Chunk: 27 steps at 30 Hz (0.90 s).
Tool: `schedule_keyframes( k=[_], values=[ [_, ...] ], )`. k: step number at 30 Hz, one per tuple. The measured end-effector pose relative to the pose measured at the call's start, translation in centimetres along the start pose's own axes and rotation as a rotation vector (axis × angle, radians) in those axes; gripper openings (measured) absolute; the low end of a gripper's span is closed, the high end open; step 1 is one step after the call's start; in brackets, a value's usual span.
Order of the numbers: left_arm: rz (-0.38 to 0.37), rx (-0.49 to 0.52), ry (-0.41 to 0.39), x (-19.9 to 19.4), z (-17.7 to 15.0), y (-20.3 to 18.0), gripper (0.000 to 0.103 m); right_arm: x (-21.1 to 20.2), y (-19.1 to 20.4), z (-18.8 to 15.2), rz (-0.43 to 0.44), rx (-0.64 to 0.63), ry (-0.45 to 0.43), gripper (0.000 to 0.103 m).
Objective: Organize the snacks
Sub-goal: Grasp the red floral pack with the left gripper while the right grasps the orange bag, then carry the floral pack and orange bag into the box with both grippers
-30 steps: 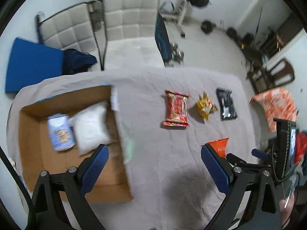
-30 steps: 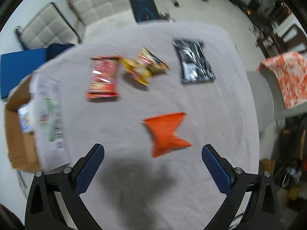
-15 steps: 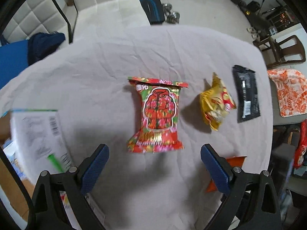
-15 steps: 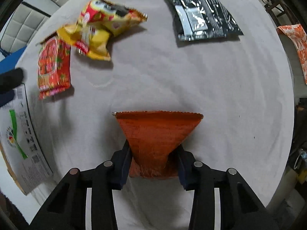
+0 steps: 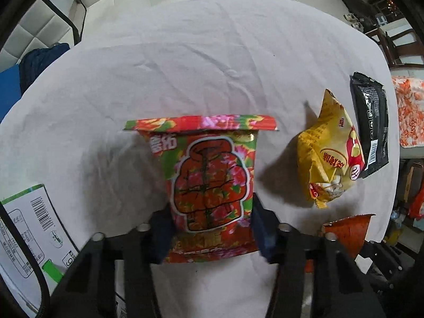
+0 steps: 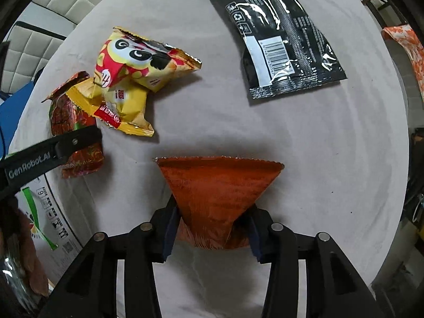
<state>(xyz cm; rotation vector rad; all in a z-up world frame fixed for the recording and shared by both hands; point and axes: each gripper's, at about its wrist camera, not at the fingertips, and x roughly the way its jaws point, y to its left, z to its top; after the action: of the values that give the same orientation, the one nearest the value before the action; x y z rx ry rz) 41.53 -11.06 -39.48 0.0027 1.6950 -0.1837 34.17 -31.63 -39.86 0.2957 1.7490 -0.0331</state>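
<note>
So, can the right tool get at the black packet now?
Probably not yet: the right tool is shut on the orange packet. The black packet lies uncovered on the tablecloth ahead.

Left gripper [image 5: 212,232] and right gripper [image 6: 210,232] both have jaws clamped.

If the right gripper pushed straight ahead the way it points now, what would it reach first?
The right gripper is already shut on the orange packet. Straight beyond that lies bare tablecloth; the black packet sits further on, slightly right, probably first in line, though depth is unclear.
</note>
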Motion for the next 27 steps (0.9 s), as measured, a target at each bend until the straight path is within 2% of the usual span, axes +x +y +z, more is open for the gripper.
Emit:
schedule_keyframes(
  k=[2,6,8,12,14,17,23,27],
  values=[
    [-0.019,-0.016,-0.010,-0.1,-0.5,0.4,0.043,0.1,0.3,0.2,-0.001,-0.003,0.001,0.048],
    [-0.005,-0.020,-0.022,-0.1,-2.5,1.1,0.043,0.4,0.9,-0.6,-0.027,-0.018,0.009,0.044],
    [-0.006,-0.030,-0.022,0.0,-3.8,1.2,0.043,0.8,2.5,-1.4,-0.049,-0.037,0.006,0.041],
    [-0.016,-0.049,-0.037,0.1,-6.5,1.3,0.042,0.5,3.6,-3.7,-0.072,-0.091,-0.010,0.040],
    [-0.020,-0.052,-0.052,-0.1,-8.9,1.1,0.042,0.2,4.2,-5.1,-0.067,-0.106,-0.019,0.040],
    [0.007,-0.034,-0.083,-0.8,-11.6,0.9,0.042,-1.0,5.3,-7.3,-0.056,-0.131,-0.044,0.040],
    [-0.049,-0.085,-0.163,-4.8,-17.2,1.8,0.042,-5.1,8.3,-11.7,-0.006,-0.205,-0.098,0.040],
    [-0.063,-0.107,-0.262,-10.0,-20.2,3.8,0.042,-8.3,11.9,-15.6,0.028,-0.280,-0.153,0.040]
  ],
)
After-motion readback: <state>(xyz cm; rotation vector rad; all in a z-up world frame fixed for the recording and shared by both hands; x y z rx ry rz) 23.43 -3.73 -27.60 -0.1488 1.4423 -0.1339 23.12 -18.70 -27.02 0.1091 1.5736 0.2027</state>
